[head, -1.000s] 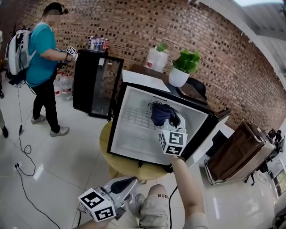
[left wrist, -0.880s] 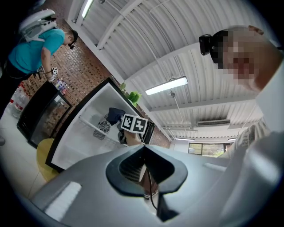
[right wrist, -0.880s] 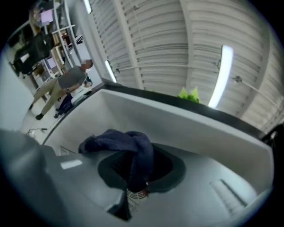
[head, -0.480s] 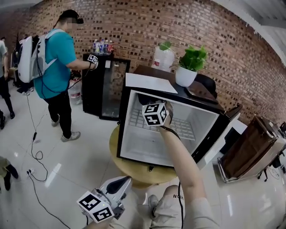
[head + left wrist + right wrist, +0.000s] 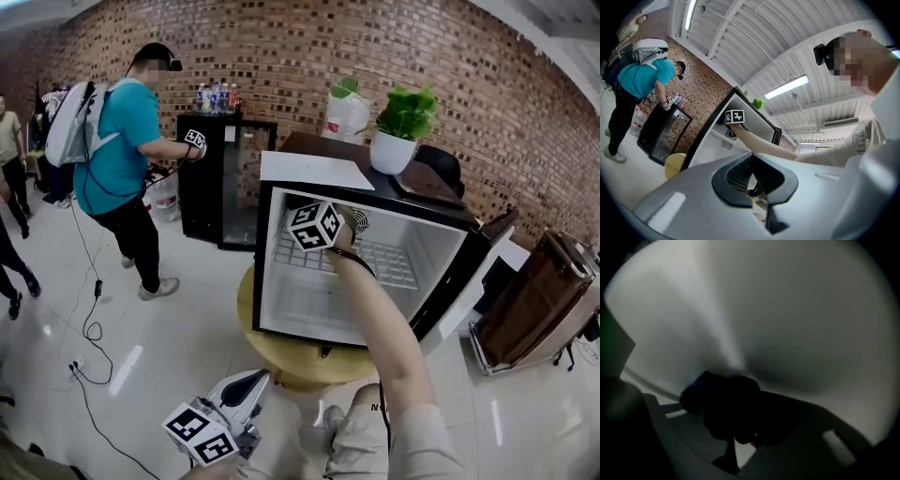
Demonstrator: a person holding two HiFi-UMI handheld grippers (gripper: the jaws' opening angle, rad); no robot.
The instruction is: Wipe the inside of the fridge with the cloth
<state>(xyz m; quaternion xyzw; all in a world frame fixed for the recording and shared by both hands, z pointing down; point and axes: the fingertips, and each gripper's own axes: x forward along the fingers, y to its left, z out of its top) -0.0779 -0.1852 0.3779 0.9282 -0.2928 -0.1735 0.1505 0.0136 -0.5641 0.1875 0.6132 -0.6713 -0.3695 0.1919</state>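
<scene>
Pinching the dark cloth (image 5: 723,401) between its pressed-in fingers, the right gripper (image 5: 737,430) was deep in the open fridge (image 5: 319,300). The cloth was bunched just past its fingertips, up at a white inner wall. That view was too dim to show whether the fabric touched the wall.

A second earlier the same gripper had been over at the fridge's right side, with the blue cloth plainly visible above its marker cube (image 5: 315,226). By this moment it had swept across to the upper left corner of the compartment. From the head view the cube hid both the fingers and the cloth. The wire shelf (image 5: 384,262) lay below the fingers and to their right, and the person's forearm ran back from the cube toward the camera.

The left gripper (image 5: 751,156) had stayed low, well back from the fridge and near the person's knee. Its fingers were pressed together with nothing between them, as before. Ahead of those fingertips stood the round yellow table (image 5: 281,361) that carried the fridge.

A sheet of paper (image 5: 314,171) lay on the fridge's top, with a potted plant (image 5: 401,131) to its right. Off to the left of both grippers, a person in a teal shirt (image 5: 117,150) stood with a backpack on.
</scene>
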